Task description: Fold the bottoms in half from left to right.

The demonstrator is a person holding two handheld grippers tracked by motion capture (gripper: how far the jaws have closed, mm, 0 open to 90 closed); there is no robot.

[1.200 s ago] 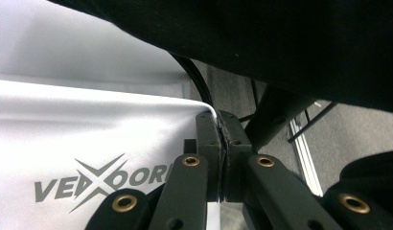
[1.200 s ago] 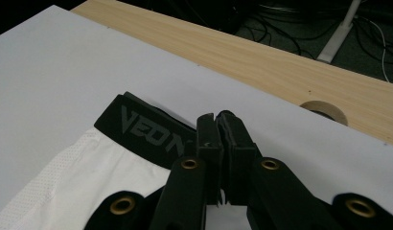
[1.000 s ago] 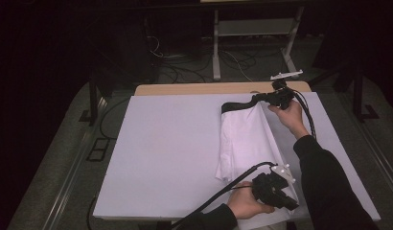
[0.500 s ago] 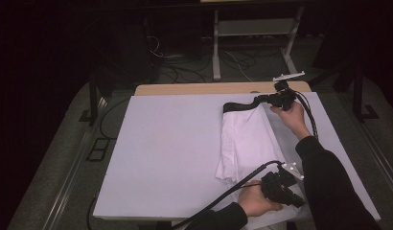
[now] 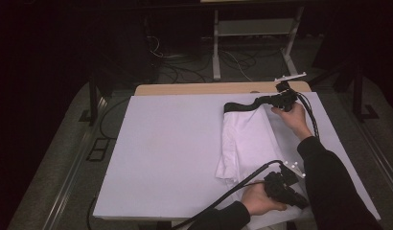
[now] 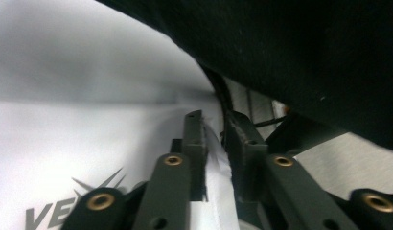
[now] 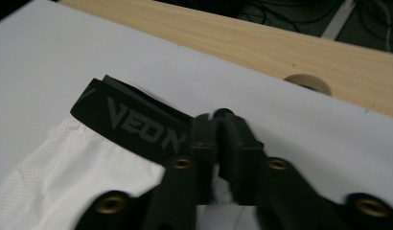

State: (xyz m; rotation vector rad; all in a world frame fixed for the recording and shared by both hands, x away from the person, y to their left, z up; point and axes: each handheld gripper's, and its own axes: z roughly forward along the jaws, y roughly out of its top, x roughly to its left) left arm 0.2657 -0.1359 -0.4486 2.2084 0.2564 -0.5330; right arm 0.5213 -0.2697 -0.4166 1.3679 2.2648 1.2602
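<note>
Working a folded white garment [image 5: 245, 143] on the white sheet [image 5: 175, 153] covering the table, I have both grippers at its right-hand side. It lies right of centre, its black waistband [image 5: 240, 106] at the far end, lettered in grey in the right gripper view [image 7: 137, 124].

My right gripper [image 5: 276, 99] sits at the far right, at the waistband's end; its jaws have just been opening and now stand a narrow gap apart, the band's end beside them, and I cannot tell whether the pads press on it.

My left gripper [image 5: 281, 184] is at the near right corner; its jaws have also just been opening, slightly parted, with a white hem [image 6: 214, 167] between them.

The wooden table edge [image 7: 261, 43] shows beyond the sheet.
</note>
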